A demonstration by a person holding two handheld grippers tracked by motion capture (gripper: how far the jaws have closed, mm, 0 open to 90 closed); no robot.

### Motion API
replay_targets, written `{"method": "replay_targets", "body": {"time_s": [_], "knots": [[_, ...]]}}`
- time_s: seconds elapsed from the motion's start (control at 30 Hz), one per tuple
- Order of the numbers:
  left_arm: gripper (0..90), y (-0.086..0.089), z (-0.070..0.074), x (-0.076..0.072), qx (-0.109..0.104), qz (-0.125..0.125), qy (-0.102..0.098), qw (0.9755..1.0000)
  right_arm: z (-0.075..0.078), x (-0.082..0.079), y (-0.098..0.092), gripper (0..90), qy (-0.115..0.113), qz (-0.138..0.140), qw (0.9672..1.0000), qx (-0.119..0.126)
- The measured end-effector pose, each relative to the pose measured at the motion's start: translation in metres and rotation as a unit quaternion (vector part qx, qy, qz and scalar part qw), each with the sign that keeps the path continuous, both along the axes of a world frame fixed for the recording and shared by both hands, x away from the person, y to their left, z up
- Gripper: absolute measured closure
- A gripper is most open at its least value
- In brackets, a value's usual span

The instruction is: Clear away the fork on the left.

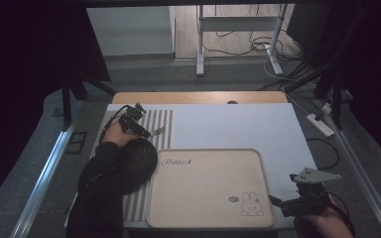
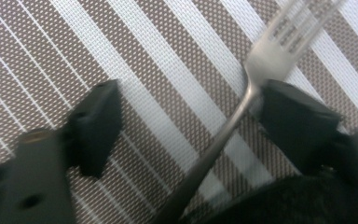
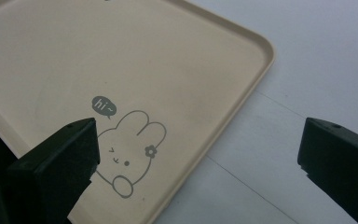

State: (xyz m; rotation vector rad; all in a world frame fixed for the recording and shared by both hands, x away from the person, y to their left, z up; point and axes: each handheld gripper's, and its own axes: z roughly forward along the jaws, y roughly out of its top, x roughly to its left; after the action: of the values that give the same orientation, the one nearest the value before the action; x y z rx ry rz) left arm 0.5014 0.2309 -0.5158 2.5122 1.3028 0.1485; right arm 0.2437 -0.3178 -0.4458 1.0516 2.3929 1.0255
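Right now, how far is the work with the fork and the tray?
Done: nothing visible; the tray is empty. In hand: the open left gripper brackets the fork lying on the striped mat, one jaw touching it. Left: closing and lifting. The right gripper hangs open by the tray's corner.

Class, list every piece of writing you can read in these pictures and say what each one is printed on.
"Rabbit" in script, on the upper left of the beige tray.
"hi~" in a dark speech bubble beside the rabbit drawing on that tray.
Nothing readable on the striped placemat or the fork.
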Motion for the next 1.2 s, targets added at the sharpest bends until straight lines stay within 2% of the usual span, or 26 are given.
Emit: {"method": "replay_targets", "body": {"time_s": [0.03, 0.13, 0.17, 0.2, 0.23, 0.3, 0.33, 0.37, 0.43, 0.53, 0.63, 0.8, 0.9, 0.93, 0.97, 1.07, 1.1, 1.13, 1.17, 1.2], "knots": [[36.5, 0.001, 0.002, -0.001, 0.005, -0.014, 0.003, 0.9999, 0.000, 0.000, 0.000, 0.0, 0.000, 0.000, 1.0000, 0.000], [43.1, 0.001, 0.003, -0.002, 0.008, -0.023, 0.002, 0.9997, 0.000, 0.000, 0.001, 0.0, 0.000, 0.000, 1.0000, 0.000], [47.0, 0.002, 0.004, -0.003, 0.003, -0.030, 0.001, 0.9996, 0.000, 0.000, 0.001, 0.0, 0.000, 0.000, 1.0000, 0.000], [56.3, 0.002, 0.004, -0.004, 0.001, -0.042, -0.003, 0.9991, 0.000, 0.000, 0.001, 0.0, -0.001, 0.000, 1.0000, 0.000], [69.5, 0.001, 0.005, -0.006, 0.011, -0.047, -0.012, 0.9988, 0.000, 0.000, 0.001, 0.0, 0.000, 0.000, 1.0000, 0.000], [79.0, 0.000, 0.004, -0.007, 0.010, -0.053, -0.013, 0.9985, 0.000, 0.000, 0.001, 0.0, 0.000, 0.000, 1.0000, 0.000], [80.1, 0.000, 0.004, -0.008, 0.008, -0.067, -0.016, 0.9976, 0.000, 0.000, 0.001, 0.0, 0.000, 0.000, 1.0000, 0.000], [81.1, 0.000, 0.004, -0.008, 0.008, -0.067, -0.016, 0.9976, 0.000, 0.000, 0.001, 0.0, 0.000, 0.000, 1.0000, -0.001], [84.4, 0.001, 0.004, -0.007, 0.010, -0.085, -0.017, 0.9962, 0.000, 0.000, 0.001, 0.0, 0.000, 0.001, 1.0000, -0.002], [87.0, 0.002, 0.005, -0.005, 0.006, -0.083, -0.010, 0.9965, 0.000, 0.000, 0.001, 0.0, 0.000, 0.001, 1.0000, -0.001], [87.1, 0.006, 0.004, -0.003, -0.010, -0.081, -0.003, 0.9966, 0.000, 0.000, 0.001, 0.0, -0.001, 0.001, 1.0000, -0.001], [87.3, 0.007, 0.004, -0.003, -0.012, -0.086, -0.008, 0.9962, 0.000, 0.000, 0.000, 0.0, -0.001, 0.002, 1.0000, 0.000], [87.3, 0.007, 0.005, -0.001, 0.000, -0.086, -0.012, 0.9962, 0.000, 0.000, 0.000, 0.0, -0.001, 0.001, 1.0000, 0.001], [87.3, 0.004, 0.006, 0.001, 0.025, -0.088, -0.017, 0.9957, 0.000, 0.000, 0.000, 0.0, 0.000, 0.000, 1.0000, 0.001], [87.3, 0.004, 0.006, 0.001, 0.025, -0.088, -0.017, 0.9957, 0.000, 0.000, 0.000, 0.0, 0.000, 0.000, 1.0000, 0.001], [87.3, 0.002, 0.009, 0.004, 0.063, -0.094, -0.016, 0.9935, 0.000, 0.000, 0.000, 0.0, 0.000, 0.000, 1.0000, 0.001], [87.3, 0.002, 0.010, 0.005, 0.068, -0.094, -0.016, 0.9931, 0.000, 0.000, 0.000, 0.0, -0.001, 0.000, 1.0000, 0.002], [87.3, 0.002, 0.012, 0.006, 0.089, -0.092, -0.018, 0.9916, 0.000, 0.000, 0.000, 0.0, -0.001, 0.000, 1.0000, 0.003], [87.3, 0.002, 0.012, 0.006, 0.089, -0.092, -0.018, 0.9916, 0.000, 0.000, 0.000, 0.0, -0.001, 0.000, 1.0000, 0.003], [87.3, 0.003, 0.014, 0.006, 0.098, -0.094, -0.019, 0.9906, 0.000, 0.000, 0.000, 0.0, -0.001, 0.000, 1.0000, 0.003]]}}
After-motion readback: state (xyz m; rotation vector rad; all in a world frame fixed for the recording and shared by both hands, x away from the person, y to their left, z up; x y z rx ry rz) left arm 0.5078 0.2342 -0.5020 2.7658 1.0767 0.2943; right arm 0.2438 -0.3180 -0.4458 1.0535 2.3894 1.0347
